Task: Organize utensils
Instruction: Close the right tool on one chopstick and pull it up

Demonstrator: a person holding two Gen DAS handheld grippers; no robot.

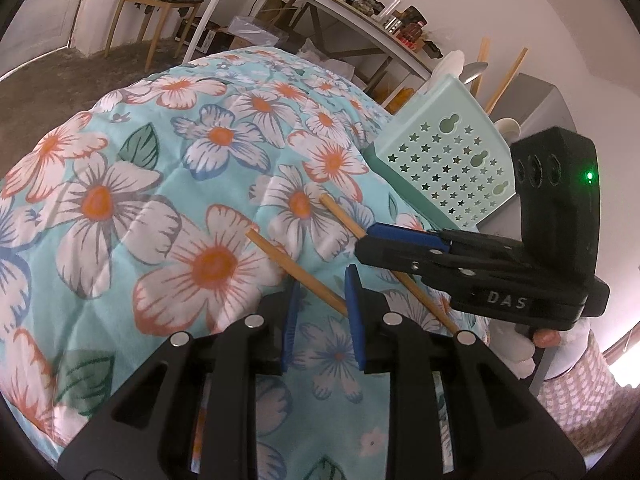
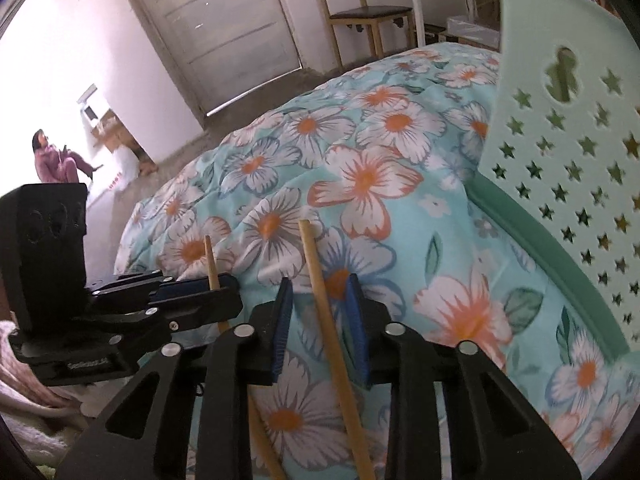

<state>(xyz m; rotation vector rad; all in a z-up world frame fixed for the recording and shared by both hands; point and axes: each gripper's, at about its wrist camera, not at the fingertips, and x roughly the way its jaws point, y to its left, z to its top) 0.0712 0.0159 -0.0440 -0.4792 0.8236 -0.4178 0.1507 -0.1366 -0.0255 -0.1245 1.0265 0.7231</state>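
Observation:
Two wooden chopsticks lie on the floral quilt [image 1: 160,168]. One chopstick [image 1: 280,258] runs in between the blue pads of my left gripper [image 1: 324,280]; the pads stand apart, not clamping it. The other chopstick [image 1: 340,214] passes under my right gripper [image 1: 362,242]. In the right wrist view that chopstick [image 2: 314,256] lies between the right gripper's [image 2: 320,284] pads with a gap on both sides, so it is open. The left gripper [image 2: 234,290] sits to the left over the first chopstick [image 2: 210,260]. A mint star-holed utensil holder [image 1: 444,160] [image 2: 560,140] stands at the right, with chopsticks [image 1: 504,80] upright in it.
A grey cabinet [image 1: 540,100] stands behind the holder. A wooden chair [image 1: 160,4] and a long white shelf [image 1: 320,8] lie beyond the quilt. A person [image 2: 52,160] sits far off by the wall. A hand [image 1: 520,344] grips the right gripper's handle.

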